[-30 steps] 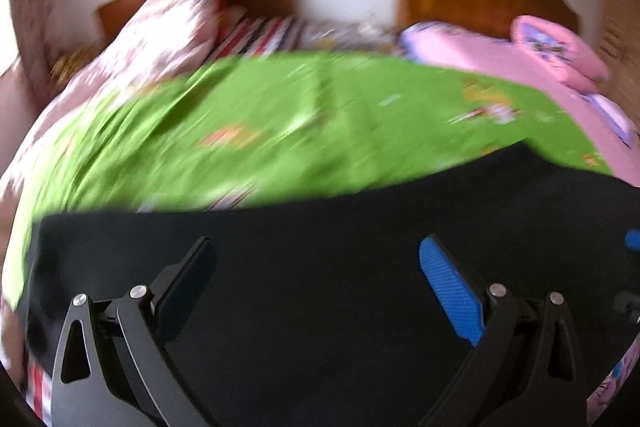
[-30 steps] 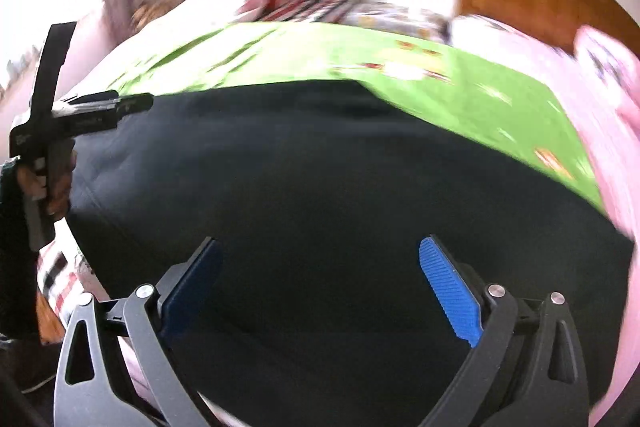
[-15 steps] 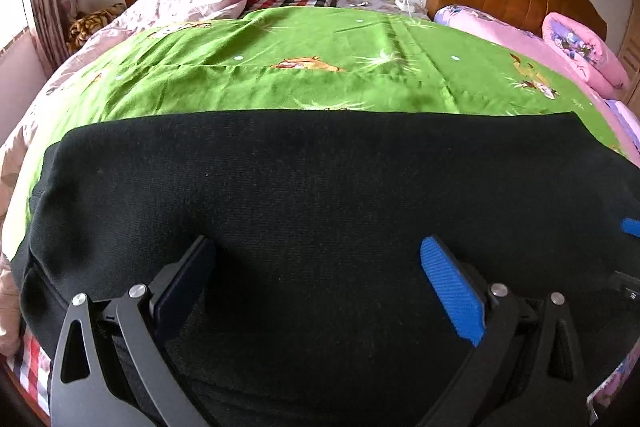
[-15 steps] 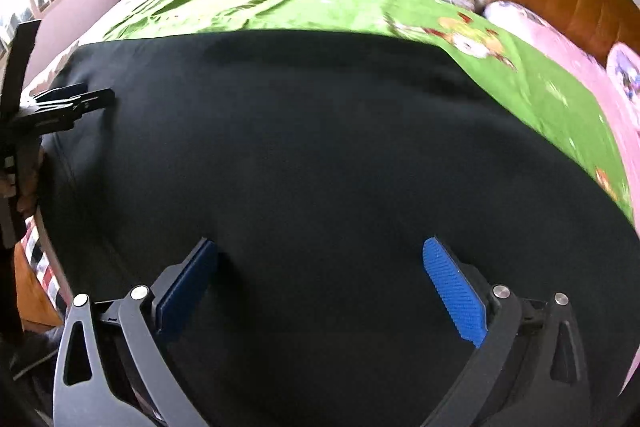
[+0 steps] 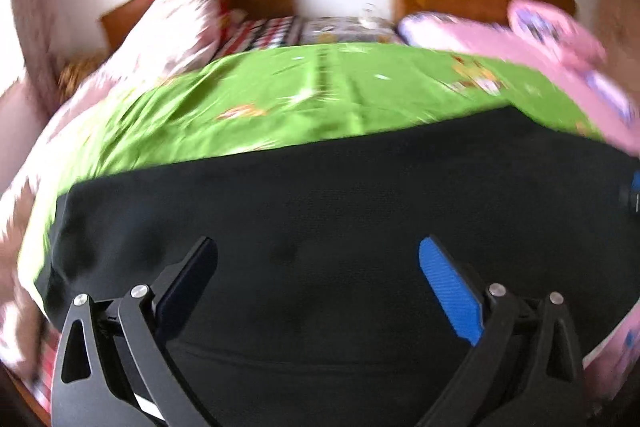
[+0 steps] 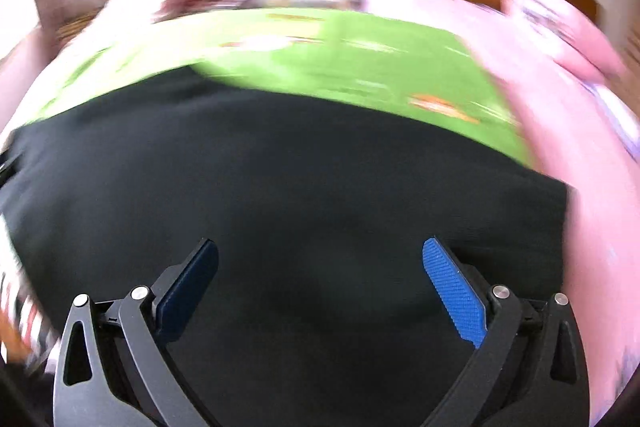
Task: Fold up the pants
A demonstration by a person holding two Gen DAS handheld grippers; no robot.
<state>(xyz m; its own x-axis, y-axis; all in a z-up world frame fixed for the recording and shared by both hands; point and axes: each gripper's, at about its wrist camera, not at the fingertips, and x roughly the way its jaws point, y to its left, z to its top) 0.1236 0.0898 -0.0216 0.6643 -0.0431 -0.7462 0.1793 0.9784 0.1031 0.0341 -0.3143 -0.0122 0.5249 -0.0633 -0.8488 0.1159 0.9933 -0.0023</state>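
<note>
Hovering with both the left claw (image 5: 318, 269) and right claw (image 6: 320, 269) spread and empty over the pants (image 5: 340, 211), we should pinch matching edges squarely before folding.

Bed (image 5: 280, 99), green cover; black pants (image 5: 340, 211) spread flat on it.

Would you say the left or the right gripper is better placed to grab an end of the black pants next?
Probably left: the left gripper hangs open near the end of the black pants; the right gripper faces mid-cloth.
</note>
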